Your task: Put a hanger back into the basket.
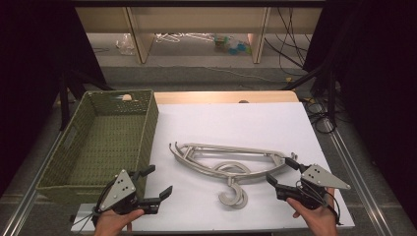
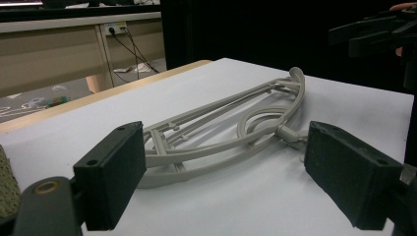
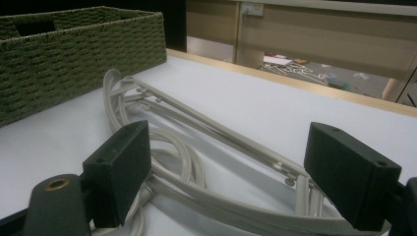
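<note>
Both hands come in from the near edge of the high view, each holding a gripper low and pointing inward. The left gripper (image 1: 157, 183) has its jaws spread wide with nothing between them. The right gripper (image 1: 282, 170), well apart from it, also stands wide open, its pads free
</note>
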Demonstrator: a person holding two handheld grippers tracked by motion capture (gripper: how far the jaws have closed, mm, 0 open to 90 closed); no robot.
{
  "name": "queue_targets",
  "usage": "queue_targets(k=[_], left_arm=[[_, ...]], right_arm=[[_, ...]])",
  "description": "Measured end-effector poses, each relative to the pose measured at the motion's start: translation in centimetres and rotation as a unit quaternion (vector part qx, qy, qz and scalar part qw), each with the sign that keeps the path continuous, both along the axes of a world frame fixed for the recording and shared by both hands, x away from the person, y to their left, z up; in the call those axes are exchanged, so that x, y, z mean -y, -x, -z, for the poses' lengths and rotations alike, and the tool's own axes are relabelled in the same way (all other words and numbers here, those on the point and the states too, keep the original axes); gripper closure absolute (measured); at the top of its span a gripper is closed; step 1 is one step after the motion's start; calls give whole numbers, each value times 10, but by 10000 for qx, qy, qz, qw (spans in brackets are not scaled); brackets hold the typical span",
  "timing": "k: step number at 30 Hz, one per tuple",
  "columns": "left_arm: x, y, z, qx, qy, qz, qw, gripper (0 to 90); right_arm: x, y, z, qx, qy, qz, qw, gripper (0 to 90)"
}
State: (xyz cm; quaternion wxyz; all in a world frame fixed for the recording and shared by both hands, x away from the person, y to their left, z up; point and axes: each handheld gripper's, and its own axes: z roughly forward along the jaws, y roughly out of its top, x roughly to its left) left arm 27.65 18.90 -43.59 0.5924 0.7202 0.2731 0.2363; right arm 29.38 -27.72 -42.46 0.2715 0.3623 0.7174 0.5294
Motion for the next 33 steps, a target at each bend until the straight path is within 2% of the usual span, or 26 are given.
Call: queue_targets(k=[5, 6, 8, 9, 10, 11, 14, 18, 19, 22, 25, 26, 28, 30, 31, 33], left_arm=[[2, 1, 0, -20, -21, 37, 10000, 158], [2, 0, 1, 28, -42, 94, 9999, 158], [2, 0, 1, -8, -73, 57, 10000, 158], [2, 0, 1, -13, -77, 63, 9999, 158], [3, 0, 1, -24, -81, 69, 9999, 158], [3, 0, 1, -40, -52, 76, 9999, 158], [5, 0, 1, -101, 11, 64, 9999, 158], [6, -1, 1, 7, -27, 174, 9998, 158], [6, 0, 1, -37, -49, 141, 9999, 157], [6, -1, 1, -27, -69, 134, 9999, 157], [6, -1, 1, -42, -64, 113, 9999, 157], [7, -1, 2, -52, -67, 103, 9999, 157], [7, -1, 3, -48, -34, 110, 9999, 158], [8, -1, 3, -70, -68, 92, 9999, 158], [8, -1, 3, -89, -58, 92, 9999, 158], [8, -1, 3, -53, -89, 109, 9999, 158]], right_arm=[[0, -1, 0, -91, 92, -90, 9999, 190], [-1, -2, 1, -175, 168, -150, 9996, 190], [-2, -2, 1, -161, 216, -187, 9995, 202], [-4, -3, 1, -129, 395, -354, 9985, 257], [-4, -3, 1, -129, 395, -354, 9985, 257], [-7, -4, 1, -43, 616, -457, 9970, 251], [-11, -6, 4, -96, 649, -550, 9963, 251], [-10, -8, 5, -167, 689, -581, 9958, 251], [-9, -9, 6, -133, 657, -572, 9961, 251], [-9, -9, 6, -217, 661, -613, 9957, 251], [-9, -11, 6, -108, 751, -656, 9950, 272], [-11, -13, 5, -127, 895, -818, 9925, 310], [-14, -18, 5, -32, 1080, -917, 9899, 311], [-17, -23, 5, -117, 1284, -1069, 9859, 325], [-21, -28, 6, -90, 1414, -1172, 9829, 327], [-26, -35, 8, -280, 1647, -1407, 9759, 351]])
